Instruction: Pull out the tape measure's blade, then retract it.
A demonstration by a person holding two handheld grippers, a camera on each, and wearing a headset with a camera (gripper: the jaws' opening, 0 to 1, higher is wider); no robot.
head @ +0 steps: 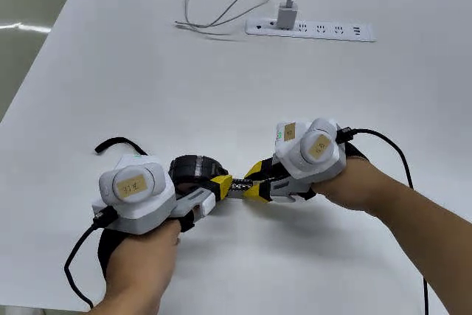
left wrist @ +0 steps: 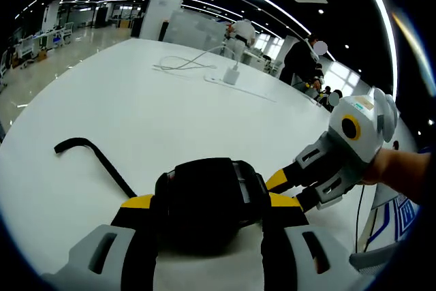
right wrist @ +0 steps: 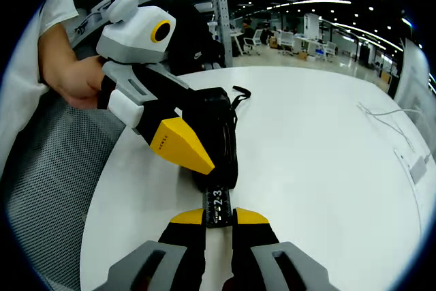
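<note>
1. My left gripper (head: 210, 186) is clenched around the round black plastic tape measure case (left wrist: 204, 195), one yellow-tipped jaw on each side of it. The case rests on the plain white tabletop (head: 221, 71), near the edge closest to me.
2. My right gripper (right wrist: 219, 219) is pinched shut on the narrow, dark, numbered blade (right wrist: 219, 202). In the right gripper view the printed numerals sit just beyond the two yellow tips.
3. Only a short stub of blade is out. In the head view the two grippers sit nose to nose, with that stub bridging the small gap between them.
4. I judge this to be the very start of the pull-out: both grips look set, and almost none of the blade's length is drawn.
5. The next move calls for drawing the right gripper straight away from the case along the blade's line while the left pins the case down. A twist or a pull off that line could kink the blade or slip the pinch.
6. The thin black wrist strap (left wrist: 95, 158) trails from the case on the side away from the blade, clear of the pull. The long white power strip (head: 310, 29) lies well apart at the far side.
</note>
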